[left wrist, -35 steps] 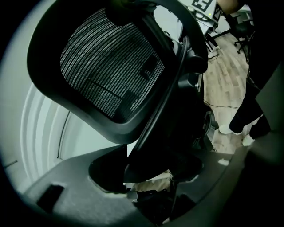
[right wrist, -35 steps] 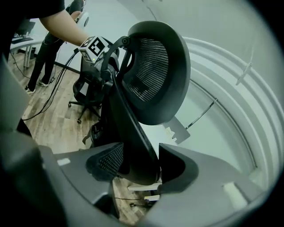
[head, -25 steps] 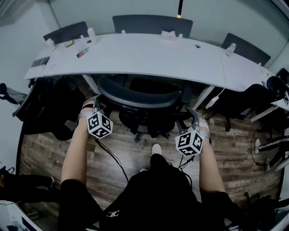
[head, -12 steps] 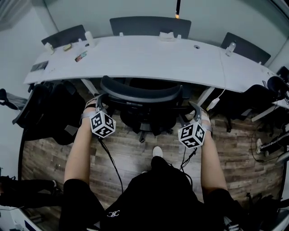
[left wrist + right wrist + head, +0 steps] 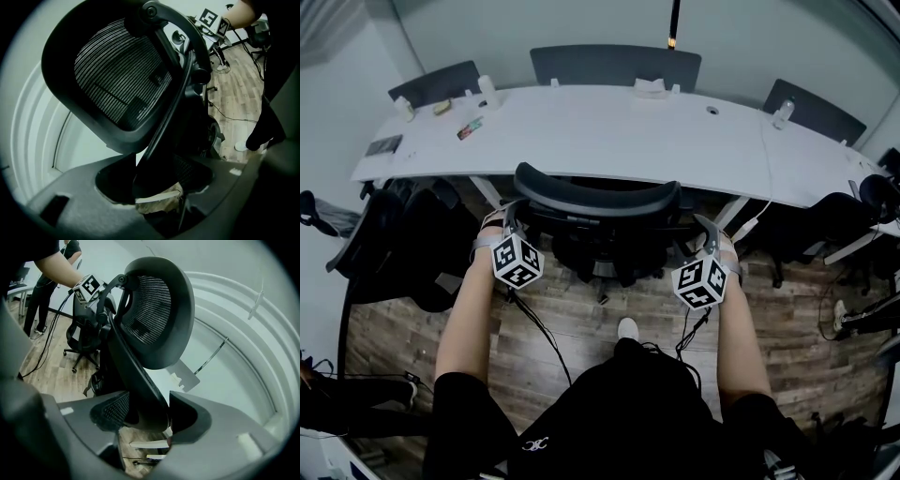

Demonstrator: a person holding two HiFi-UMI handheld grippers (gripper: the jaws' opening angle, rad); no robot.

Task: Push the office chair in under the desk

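The black office chair (image 5: pixel 595 202) stands at the white desk (image 5: pixel 609 131), its curved back just off the desk's front edge and its seat below the top. My left gripper (image 5: pixel 512 214) is shut on the left edge of the back frame, and my right gripper (image 5: pixel 701 229) on the right edge. In the left gripper view the mesh back (image 5: pixel 122 79) rises above my left gripper (image 5: pixel 154 185), with a frame bar running between the jaws. The right gripper view shows the same back (image 5: pixel 154 310) from the other side, its frame in my right gripper (image 5: pixel 147 420).
Another black chair (image 5: pixel 403 244) stands at the left and one (image 5: pixel 825 216) at the right under the desk's ends. Three more chairs (image 5: pixel 614 66) stand behind the desk. Small items (image 5: pixel 471 128) lie on the desk. Cables (image 5: pixel 539 328) cross the wood floor by the person's foot (image 5: pixel 626 329).
Both grippers and the chair have moved forward toward the desk; the chair's back now stands closer to the desk's front edge.
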